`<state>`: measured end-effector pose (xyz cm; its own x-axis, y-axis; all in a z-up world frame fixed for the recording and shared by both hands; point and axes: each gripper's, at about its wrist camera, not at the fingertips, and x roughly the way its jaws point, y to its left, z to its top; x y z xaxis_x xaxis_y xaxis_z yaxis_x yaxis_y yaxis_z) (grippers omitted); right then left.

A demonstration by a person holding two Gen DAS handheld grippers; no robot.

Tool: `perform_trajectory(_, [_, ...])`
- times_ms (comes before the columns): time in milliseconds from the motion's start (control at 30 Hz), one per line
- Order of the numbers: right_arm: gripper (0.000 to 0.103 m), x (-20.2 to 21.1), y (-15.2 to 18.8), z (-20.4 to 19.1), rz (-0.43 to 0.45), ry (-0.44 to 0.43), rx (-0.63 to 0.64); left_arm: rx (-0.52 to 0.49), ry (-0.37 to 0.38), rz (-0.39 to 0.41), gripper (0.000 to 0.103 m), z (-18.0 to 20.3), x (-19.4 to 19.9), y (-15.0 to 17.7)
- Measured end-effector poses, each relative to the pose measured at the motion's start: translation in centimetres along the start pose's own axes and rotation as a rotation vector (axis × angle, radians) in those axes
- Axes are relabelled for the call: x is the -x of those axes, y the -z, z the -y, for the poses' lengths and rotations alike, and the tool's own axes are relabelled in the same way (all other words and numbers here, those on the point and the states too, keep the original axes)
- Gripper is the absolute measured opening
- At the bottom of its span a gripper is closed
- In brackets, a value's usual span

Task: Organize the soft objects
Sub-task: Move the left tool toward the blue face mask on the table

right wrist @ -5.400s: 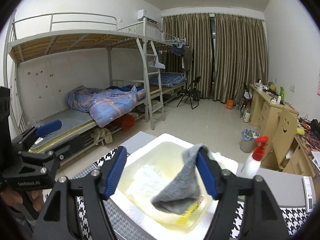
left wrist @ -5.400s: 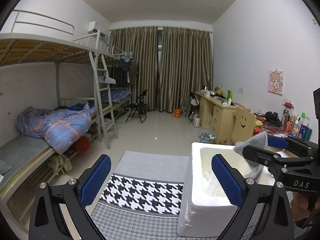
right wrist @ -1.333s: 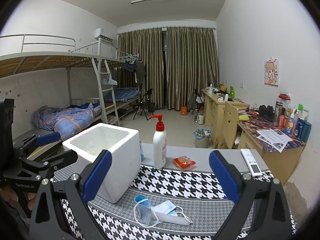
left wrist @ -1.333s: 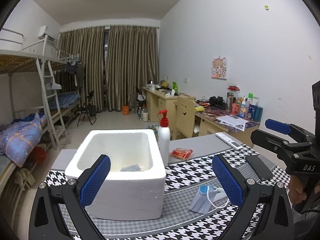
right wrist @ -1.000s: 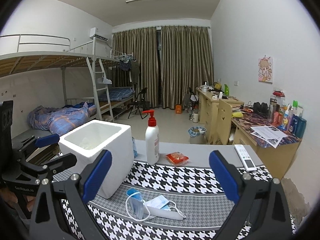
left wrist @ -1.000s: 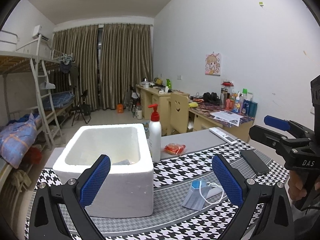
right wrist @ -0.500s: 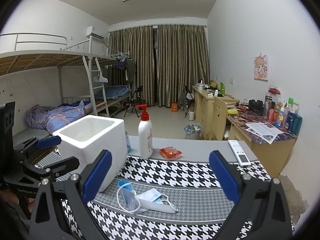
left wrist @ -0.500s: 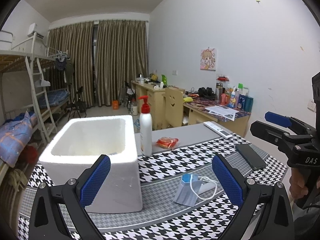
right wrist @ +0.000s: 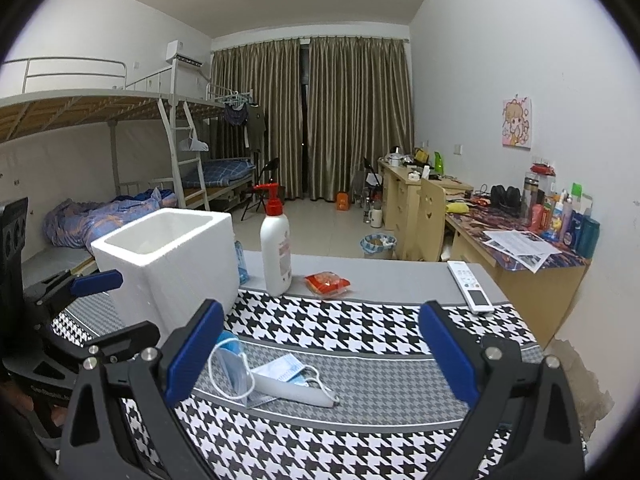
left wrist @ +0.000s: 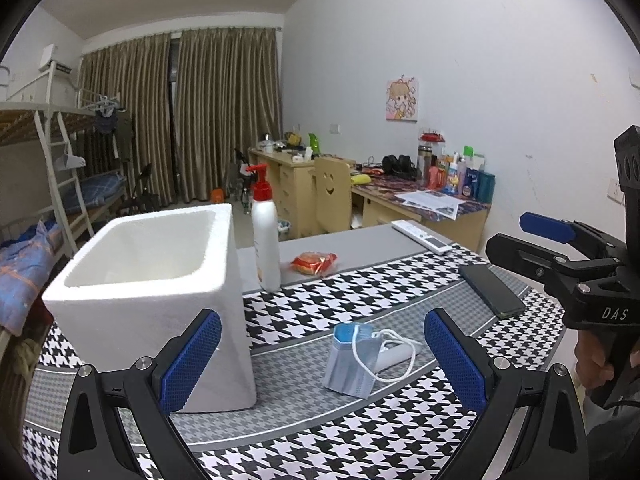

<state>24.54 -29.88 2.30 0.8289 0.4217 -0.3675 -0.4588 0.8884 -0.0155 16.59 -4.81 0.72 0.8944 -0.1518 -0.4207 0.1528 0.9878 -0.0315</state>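
Note:
A white foam box (left wrist: 160,280) (right wrist: 172,256) stands at the left of the houndstooth table; its inside is hidden from here. Blue face masks (left wrist: 352,360) (right wrist: 256,376) lie over a white pen-shaped object (right wrist: 296,390) on the cloth, in front of both grippers. My left gripper (left wrist: 320,364) is open and empty, just short of the masks. My right gripper (right wrist: 316,352) is open and empty too, above the masks. Each gripper shows at the edge of the other's view.
A pump bottle (left wrist: 266,236) (right wrist: 276,248) with a red top stands beside the box. A red snack packet (left wrist: 314,262) (right wrist: 328,282), a white remote (left wrist: 422,236) (right wrist: 470,286) and a black phone (left wrist: 490,290) lie further back and right. Bunk beds and desks fill the room behind.
The grey sock held over the box 5.4 s ago has left my right gripper. Both grippers have since swung right and lowered toward the face masks.

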Motion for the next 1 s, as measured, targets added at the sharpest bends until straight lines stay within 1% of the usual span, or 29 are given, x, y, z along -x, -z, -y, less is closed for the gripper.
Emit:
perform_trajectory(433, [0.100, -1.2, 1.6, 1.5, -0.063, 0.007, -0.015, -0.002, 0.039, -0.072, 0.102, 1.4, -2.2, 1.3])
perform_trajectory(733, [0.100, -1.7, 2.5, 2.1, -0.088, 0.005, -0.030, 0.005, 0.045, -0.111, 0.102, 1.8, -3.7, 2.0])
perform_trajectory(1000, [0.100, -2.7, 3.4, 1.9, -0.128, -0.001, 0.009, 0.005, 0.043, -0.153, 0.102, 2.3, -5.4, 2.3])
